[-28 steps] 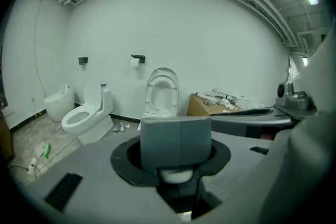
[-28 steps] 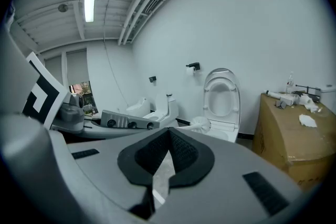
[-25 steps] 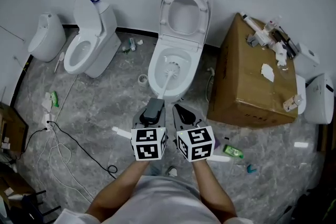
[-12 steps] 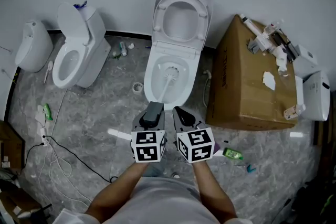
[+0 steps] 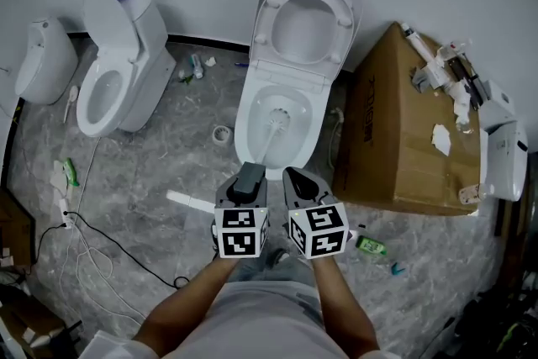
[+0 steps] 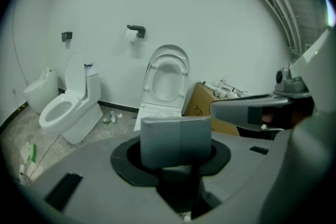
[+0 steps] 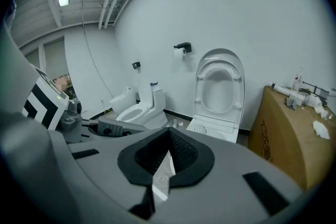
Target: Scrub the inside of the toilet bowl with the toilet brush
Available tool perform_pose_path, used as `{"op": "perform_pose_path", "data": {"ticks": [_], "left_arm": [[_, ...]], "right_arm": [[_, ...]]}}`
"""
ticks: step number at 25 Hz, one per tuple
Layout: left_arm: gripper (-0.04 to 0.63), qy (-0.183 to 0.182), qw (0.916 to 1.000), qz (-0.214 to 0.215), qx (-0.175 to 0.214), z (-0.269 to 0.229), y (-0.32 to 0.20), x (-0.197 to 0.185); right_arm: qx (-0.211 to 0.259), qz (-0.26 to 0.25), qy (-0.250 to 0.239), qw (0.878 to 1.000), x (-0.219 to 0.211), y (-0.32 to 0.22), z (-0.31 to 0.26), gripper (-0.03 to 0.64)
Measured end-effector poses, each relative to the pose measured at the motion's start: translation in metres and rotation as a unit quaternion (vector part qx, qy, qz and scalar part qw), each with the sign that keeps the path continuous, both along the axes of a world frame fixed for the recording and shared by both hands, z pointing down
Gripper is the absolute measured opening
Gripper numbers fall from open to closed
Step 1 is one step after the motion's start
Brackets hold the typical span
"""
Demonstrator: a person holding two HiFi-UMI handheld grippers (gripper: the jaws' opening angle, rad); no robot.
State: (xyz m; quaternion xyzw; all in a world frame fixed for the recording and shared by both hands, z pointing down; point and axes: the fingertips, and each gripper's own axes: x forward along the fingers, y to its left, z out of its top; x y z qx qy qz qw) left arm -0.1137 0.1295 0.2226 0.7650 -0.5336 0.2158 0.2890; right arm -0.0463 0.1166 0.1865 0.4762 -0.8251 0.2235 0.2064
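Note:
The white toilet stands open in the middle of the head view, its lid and seat raised against the wall. The toilet brush has its white head down in the bowl, and its handle slants back to my left gripper. That gripper is shut on the handle's end just in front of the bowl's rim. In the left gripper view the grey pads are pressed together and hide the brush. My right gripper is shut beside it with nothing in it; its black jaws meet in a point.
A second toilet and a small white fixture stand at the left. A big cardboard box with tools on top crowds the toilet's right side. Cables, a tape roll and a green bottle lie on the marble floor.
The head view has shifted, so the toilet sits a little lower and to the right. The brush head has stayed in the bowl and both grippers stay shut side by side.

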Motion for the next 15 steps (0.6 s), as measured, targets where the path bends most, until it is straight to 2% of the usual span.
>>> {"op": "perform_pose_path", "data": {"ticks": [15], "left_arm": [[0.156,-0.015,0.9988,-0.026,-0.039,0.088,-0.084,0.013]], "right_arm": [[-0.022,-0.025,-0.003,0.999,0.023,-0.083,0.078,-0.002]]}}
